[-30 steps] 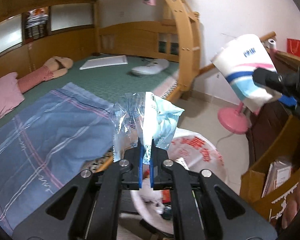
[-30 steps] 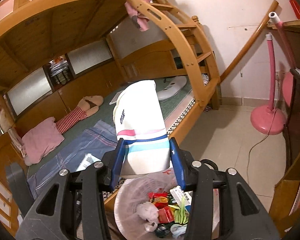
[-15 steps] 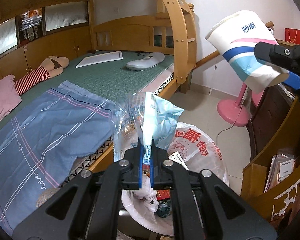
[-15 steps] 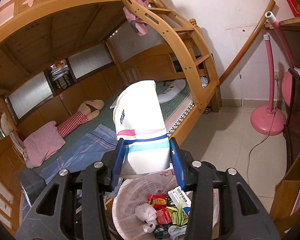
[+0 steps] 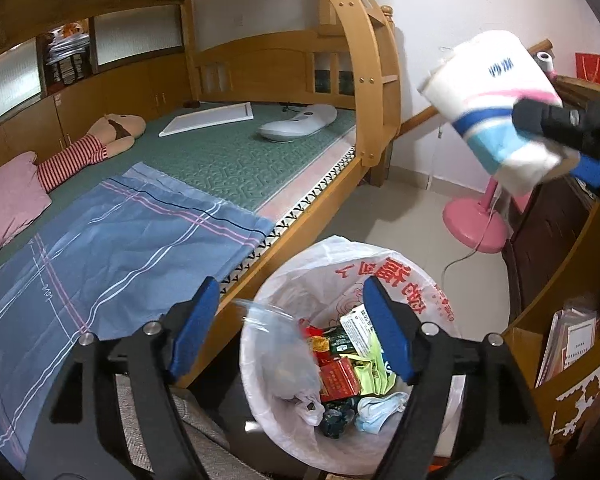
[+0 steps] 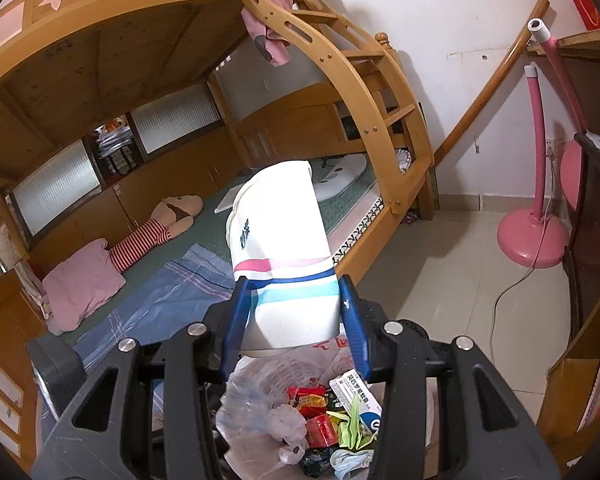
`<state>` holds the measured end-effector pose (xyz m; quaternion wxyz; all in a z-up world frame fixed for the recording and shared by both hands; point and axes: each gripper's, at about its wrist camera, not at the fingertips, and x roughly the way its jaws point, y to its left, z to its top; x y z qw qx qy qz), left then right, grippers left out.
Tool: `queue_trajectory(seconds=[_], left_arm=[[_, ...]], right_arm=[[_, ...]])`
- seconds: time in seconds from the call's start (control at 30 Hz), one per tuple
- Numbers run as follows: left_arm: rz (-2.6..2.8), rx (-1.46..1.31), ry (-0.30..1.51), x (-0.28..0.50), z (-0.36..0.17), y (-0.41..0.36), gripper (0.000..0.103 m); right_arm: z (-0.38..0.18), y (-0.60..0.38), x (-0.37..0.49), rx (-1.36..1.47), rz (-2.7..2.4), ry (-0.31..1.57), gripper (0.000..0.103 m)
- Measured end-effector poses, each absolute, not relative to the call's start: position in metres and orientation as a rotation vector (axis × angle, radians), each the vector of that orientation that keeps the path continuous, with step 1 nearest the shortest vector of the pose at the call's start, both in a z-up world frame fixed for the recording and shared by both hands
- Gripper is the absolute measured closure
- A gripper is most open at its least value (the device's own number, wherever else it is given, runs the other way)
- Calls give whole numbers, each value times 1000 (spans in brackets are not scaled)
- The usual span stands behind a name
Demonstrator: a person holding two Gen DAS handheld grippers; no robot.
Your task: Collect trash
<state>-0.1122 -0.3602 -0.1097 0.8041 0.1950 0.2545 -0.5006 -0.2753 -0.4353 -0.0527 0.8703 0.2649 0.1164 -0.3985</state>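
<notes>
Left gripper (image 5: 292,326) spread wide above the bin (image 5: 428,280), clear wrapper (image 5: 276,348) lying inside; right gripper (image 6: 294,320) pinching the paper cup (image 6: 280,248) over it.

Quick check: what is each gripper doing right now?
Left gripper: open, holding nothing, above the bin.
Right gripper: shut on the paper cup.

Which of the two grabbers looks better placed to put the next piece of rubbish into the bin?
The right gripper, probably: it is clamped on the paper cup just above the lined trash bin. The left gripper is open and holds nothing, so it has nothing to drop.
</notes>
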Motion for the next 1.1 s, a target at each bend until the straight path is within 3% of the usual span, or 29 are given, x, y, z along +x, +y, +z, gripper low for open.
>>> queue_trajectory(seconds=[0.47,0.6,0.83,1.1], left_arm=[[-985,325,557,-79,-98,-339,28],[-980,318,560,-76,-97,-337,28],[-974,317,562,-75,-98,-337,28],[-957,299,535,-75,-92,-329,21]], right_arm=[[-113,-448,-220,574,-728,547,57],[-118,-446,-217,560,-741,556,33],[-119,-446,-227,561,-815,515,20],[-102,-430,-232,453,-929,428,15]])
